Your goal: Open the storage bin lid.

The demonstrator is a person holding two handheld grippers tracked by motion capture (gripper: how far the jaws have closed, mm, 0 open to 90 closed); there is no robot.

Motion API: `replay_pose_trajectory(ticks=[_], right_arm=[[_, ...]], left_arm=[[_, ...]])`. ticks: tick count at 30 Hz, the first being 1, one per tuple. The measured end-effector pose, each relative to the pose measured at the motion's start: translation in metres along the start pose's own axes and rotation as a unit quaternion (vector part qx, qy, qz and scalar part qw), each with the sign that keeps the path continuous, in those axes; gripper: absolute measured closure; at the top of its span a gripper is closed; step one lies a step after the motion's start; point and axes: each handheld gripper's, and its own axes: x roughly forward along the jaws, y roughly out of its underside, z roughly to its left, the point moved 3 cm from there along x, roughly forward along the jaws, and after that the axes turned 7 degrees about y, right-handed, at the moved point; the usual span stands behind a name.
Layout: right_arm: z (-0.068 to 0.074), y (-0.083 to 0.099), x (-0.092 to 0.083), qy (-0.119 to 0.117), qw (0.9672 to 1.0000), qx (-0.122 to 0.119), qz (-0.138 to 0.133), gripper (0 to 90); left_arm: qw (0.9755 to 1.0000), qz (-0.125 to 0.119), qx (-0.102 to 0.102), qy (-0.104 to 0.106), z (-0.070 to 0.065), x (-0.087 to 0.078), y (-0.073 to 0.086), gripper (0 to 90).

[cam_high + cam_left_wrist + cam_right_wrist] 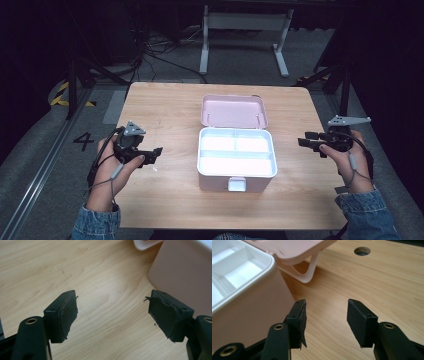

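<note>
Denim cuffs and our two hands sit lowest in the high view, so we start there and work across. Left of the pink box (236, 165), our left claw (152, 154) hangs released over bare worktop (165, 107), pointing toward the box's left wall with nothing between its pads. The box itself stands at the middle of the worktop, its lid (234, 111) thrown back behind it, its white compartments empty, its latch (236, 184) on the front wall facing us. Right of the box, our right claw (309, 142) is likewise released and holds nothing, aimed at the box's right wall.

We judge the step in hand to be a return to the lid or the box body. To do it well, we should bring both claws in level and together, so the light box does not skid, and take the lid by its edge rather than its middle.

The left claw's own view adds how frayed its pads (66, 315) are and how near the box's rounded corner (180, 272) stands to the right-hand pad. The right claw's view shows what the high view hides: the lid's curved handle (310, 271) resting on the worktop behind the box, and a round hole (362, 251) in the worktop beyond it
</note>
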Motion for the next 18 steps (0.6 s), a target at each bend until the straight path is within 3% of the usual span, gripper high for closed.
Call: replay_pose_trajectory(ticks=[2,6,7,8,9,10,11,14,18], right_arm=[[-0.002,0.003,0.002,0.006,0.9999,-0.002,0.009,49.7],[-0.006,0.008,0.009,0.018,0.9994,-0.002,0.029,48.5],[-0.006,0.008,0.009,0.018,0.9994,-0.002,0.029,48.5],[-0.007,0.011,0.014,0.023,0.999,-0.004,0.039,48.4],[-0.008,0.013,0.015,0.023,0.9988,-0.003,0.043,48.4],[-0.008,0.013,0.015,0.023,0.9988,-0.003,0.043,48.4],[-0.008,0.015,0.018,0.023,0.9986,-0.002,0.047,48.5],[-0.009,0.016,0.02,0.024,0.9985,-0.002,0.05,48.5],[-0.008,0.017,0.021,0.022,0.9985,0.0,0.049,48.3]], left_arm=[[0.9999,0.006,-0.013,-0.003,0.004,0.004,0.005,24.0],[0.9975,0.057,-0.035,-0.024,0.017,0.017,0.021,23.3],[0.9975,0.057,-0.035,-0.024,0.017,0.017,0.021,23.7],[0.9932,0.094,-0.058,-0.036,0.023,0.023,0.028,24.7],[0.9911,0.112,-0.058,-0.044,0.026,0.026,0.032,25.4],[0.9911,0.112,-0.058,-0.044,0.026,0.026,0.032,25.4],[0.9887,0.13,-0.059,-0.046,0.028,0.031,0.036,25.4],[0.9887,0.132,-0.062,-0.033,0.028,0.034,0.037,25.4],[0.9914,0.116,-0.059,-0.012,0.027,0.034,0.034,24.4]])
